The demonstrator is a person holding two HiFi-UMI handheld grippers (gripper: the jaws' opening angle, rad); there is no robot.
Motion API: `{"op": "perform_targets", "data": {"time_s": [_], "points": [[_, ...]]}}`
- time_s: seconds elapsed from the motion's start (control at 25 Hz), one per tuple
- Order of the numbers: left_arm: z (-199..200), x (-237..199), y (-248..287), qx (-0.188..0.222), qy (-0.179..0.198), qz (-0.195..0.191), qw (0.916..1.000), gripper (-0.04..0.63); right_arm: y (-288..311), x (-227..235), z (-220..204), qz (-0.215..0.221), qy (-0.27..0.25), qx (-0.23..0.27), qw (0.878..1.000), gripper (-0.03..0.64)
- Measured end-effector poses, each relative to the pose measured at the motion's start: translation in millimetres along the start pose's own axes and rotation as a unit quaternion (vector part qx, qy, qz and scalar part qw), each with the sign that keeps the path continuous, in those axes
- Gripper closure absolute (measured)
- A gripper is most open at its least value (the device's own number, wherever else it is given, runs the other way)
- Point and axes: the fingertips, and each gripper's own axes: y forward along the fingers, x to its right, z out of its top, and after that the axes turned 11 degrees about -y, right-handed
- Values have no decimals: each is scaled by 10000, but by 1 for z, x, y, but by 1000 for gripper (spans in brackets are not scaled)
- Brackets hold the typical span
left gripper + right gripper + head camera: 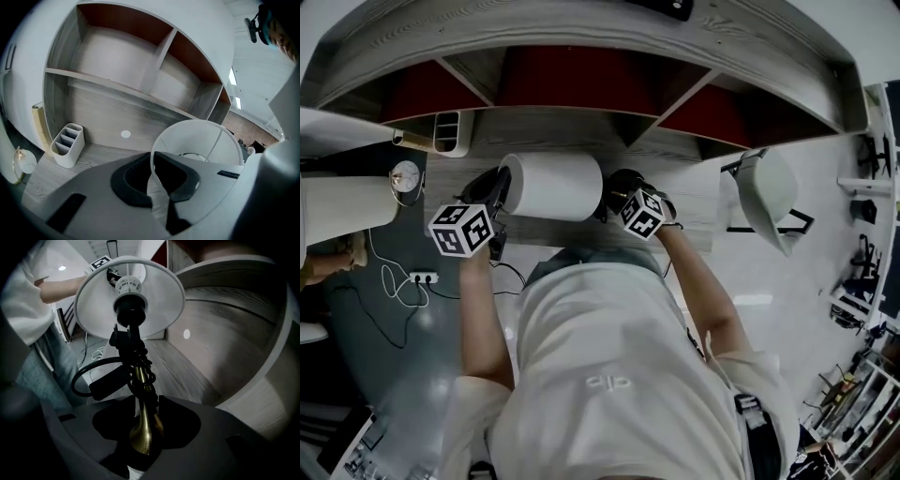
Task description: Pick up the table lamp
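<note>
Position: you hold the table lamp (pixel 551 186) on its side between your two grippers, over the front part of the grey wood desk (pixel 698 220) and just ahead of your torso. Its white lampshade (pixel 197 138) lies toward your left and its brass stem (pixel 139 375) toward your right. No view shows whether any part of the lamp touches the desk.

Left gripper (pixel 152 168): your fingers stand narrow, pinched on the thin rim of the lampshade. The shade wall runs between the pads.

Right gripper (pixel 143 427): your fingers stand part-way apart, closed round the flared lower end of the brass stem. The pads lie against the metal on both sides.

Lamp detail: a black cord (pixel 136 352) is coiled round the stem above your grip. One loop stands out to the side and carries a black block. The black bulb socket (pixel 127 310) sits at the centre of the shade, with the shade's open end facing your right gripper.

Surroundings: a shelf unit (pixel 159 70) with open compartments and dark red backs stands at the rear of the desk. A white organizer (pixel 68 144) with three slots stands upright on the desk at the left rear, well apart from the lamp. On the floor to your left lies a white power strip (pixel 423 277) with a white cable.
</note>
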Motion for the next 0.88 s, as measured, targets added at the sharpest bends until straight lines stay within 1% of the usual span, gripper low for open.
{"op": "perform_targets", "data": {"time_s": [0.16,0.24,0.32,0.4,0.52,0.68,0.88], "points": [[-4,-14,0,-11,-152,13,9999,560,7,2,0,119,-84,-354,9993,454],[-6,-21,-1,-26,-208,18,9998,560,9,1,2,219,-135,-492,9985,454],[-8,-26,-2,-24,-257,-26,9997,560,13,0,4,309,-317,-643,9969,454],[-9,-29,-2,-14,-275,-94,9996,560,18,-2,7,352,-603,-821,9942,453],[-12,-36,-2,-55,-293,-55,9995,560,25,-2,8,341,-866,-1022,9904,452],[-16,-45,-3,-23,-485,-30,9988,560,30,-2,10,376,-847,-1072,9899,456],[-25,-58,-7,-20,-660,34,9978,558,35,1,11,123,-811,-1203,9893,466]]}}
